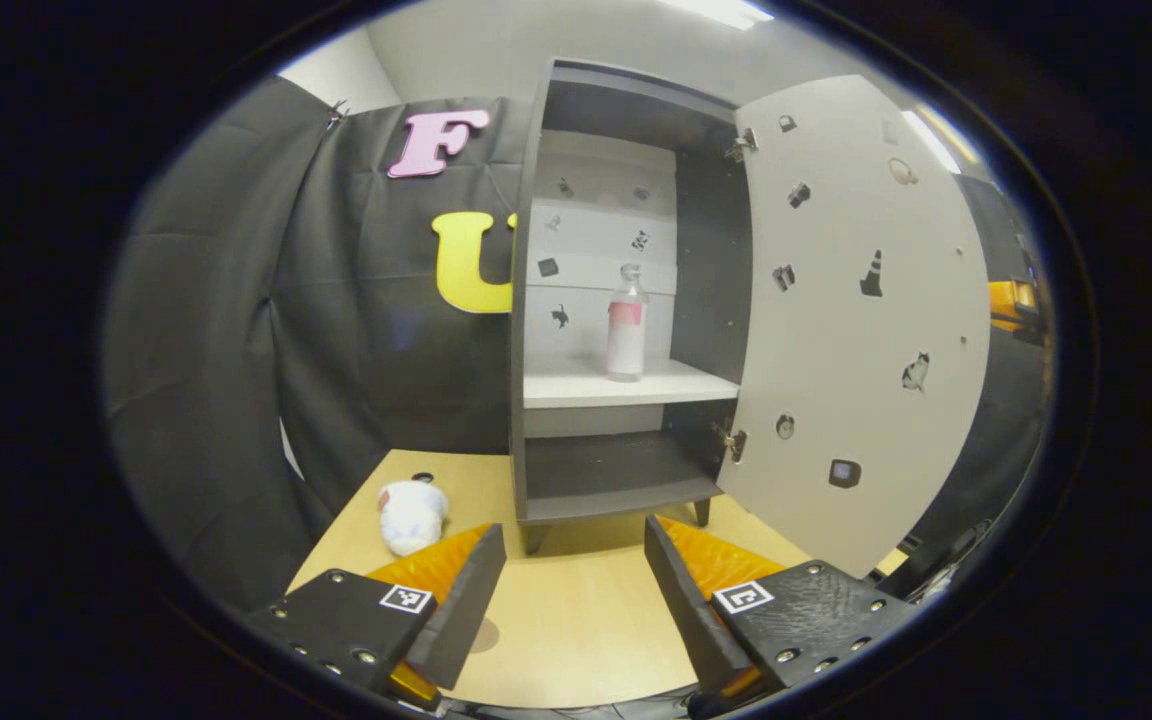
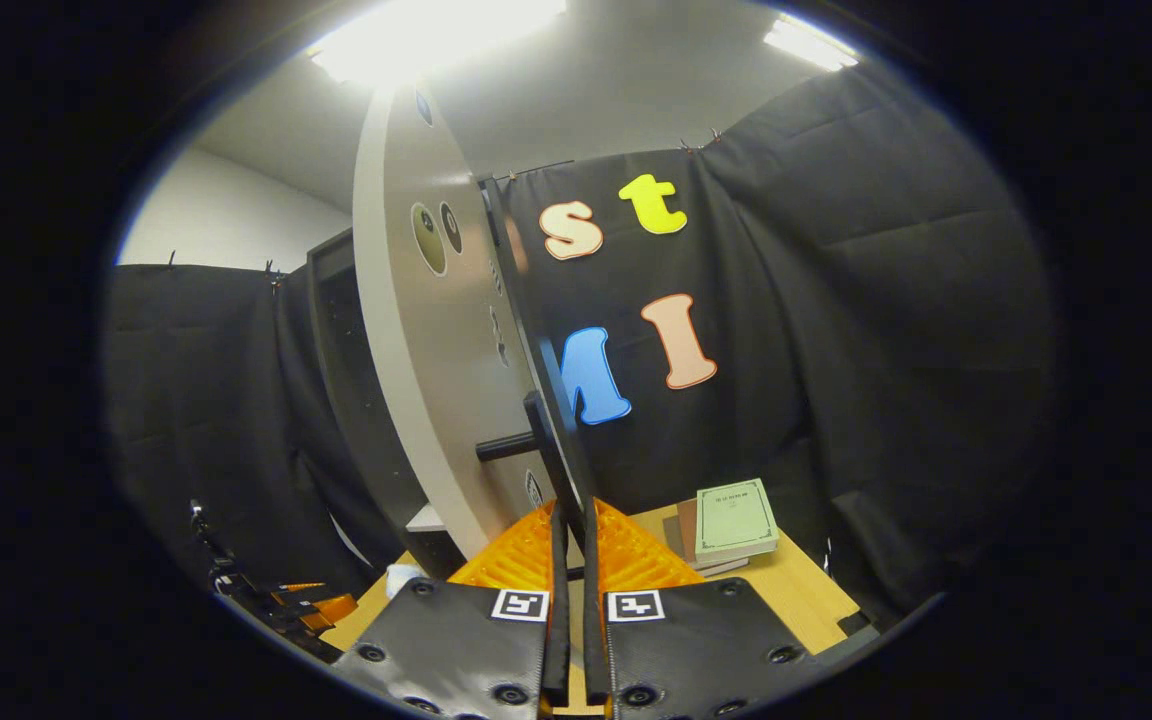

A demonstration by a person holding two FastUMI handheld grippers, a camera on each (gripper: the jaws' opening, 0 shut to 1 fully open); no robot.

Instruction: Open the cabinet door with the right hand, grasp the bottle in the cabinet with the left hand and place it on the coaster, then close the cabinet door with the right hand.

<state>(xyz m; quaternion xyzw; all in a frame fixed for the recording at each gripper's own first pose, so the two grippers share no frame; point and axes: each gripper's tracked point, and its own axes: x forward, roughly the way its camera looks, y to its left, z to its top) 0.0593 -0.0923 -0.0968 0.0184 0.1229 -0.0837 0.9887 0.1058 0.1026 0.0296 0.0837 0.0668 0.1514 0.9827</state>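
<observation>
1. Cabinet (image 1: 626, 300): it stands on the wooden surface (image 1: 576, 610), with its door (image 1: 856, 320) swung wide open to the right in the left gripper view.
2. Bottle (image 1: 626, 325): upright on the cabinet's middle shelf (image 1: 626, 385), near the shelf's front edge, long axis vertical.
3. Left hand-held gripper (image 1: 576, 590): fingers set well apart and empty, low over the surface in front of the cabinet. The bottle lies straight ahead of it and higher up, well apart, almost centred between the fingers' line.
4. Right hand-held gripper (image 2: 571, 600): fingers drawn nearly together around the door's thin edge (image 2: 536, 380), just below the handle (image 2: 516, 440); whether both press on the door cannot be told.
5. Judgement: door open, bottle not yet grasped. The left hand-held gripper is the better placed; the reach calls for travel forward and upward.
6. White object (image 1: 411, 515): lying on the surface left of the cabinet.
</observation>
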